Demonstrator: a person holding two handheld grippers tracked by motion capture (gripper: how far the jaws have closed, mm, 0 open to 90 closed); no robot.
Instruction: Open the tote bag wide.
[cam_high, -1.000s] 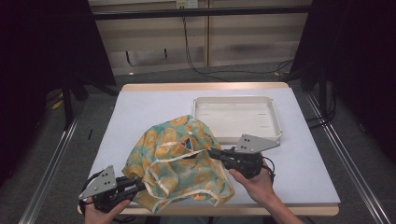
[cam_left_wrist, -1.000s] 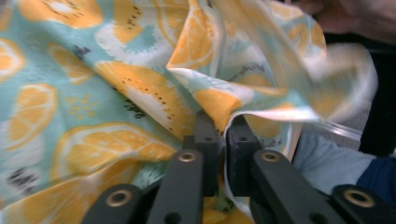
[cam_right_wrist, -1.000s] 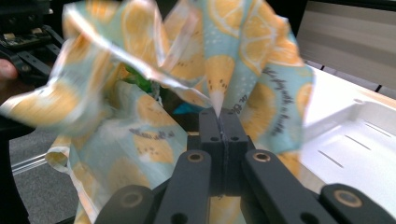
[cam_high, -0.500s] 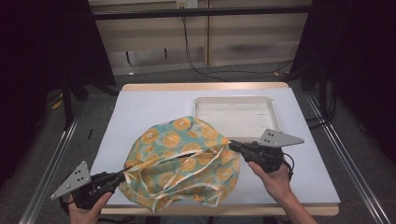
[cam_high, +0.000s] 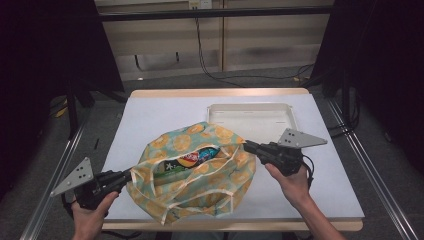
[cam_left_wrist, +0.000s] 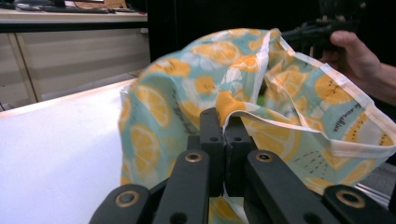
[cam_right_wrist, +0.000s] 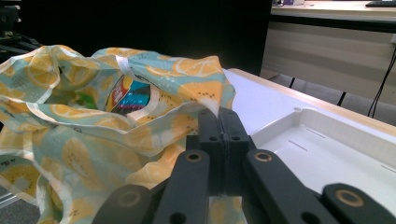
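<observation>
A cloth bag (cam_high: 200, 180) printed with orange slices on pale teal lies on the white table, its mouth pulled wide. A colourful packet (cam_high: 192, 159) shows inside the opening. My left gripper (cam_high: 131, 176) is shut on the bag's left rim near the table's front left. My right gripper (cam_high: 246, 146) is shut on the bag's right rim. In the left gripper view the closed jaws pinch the bag's white-trimmed hem (cam_left_wrist: 229, 122), and the other hand holds its gripper at the far side. In the right gripper view the jaws clamp the bag's fabric (cam_right_wrist: 205, 100), with the packet (cam_right_wrist: 128, 95) visible inside.
A white rectangular tray (cam_high: 250, 111) stands at the back right of the table, just behind the bag and my right gripper. Bare white table surface (cam_high: 155, 117) lies to the back left. Metal rails run along both table sides.
Both grippers have drawn apart, the left one leftward and the right one rightward. The bag's mouth has been stretched open, and the packet inside has come into sight.
</observation>
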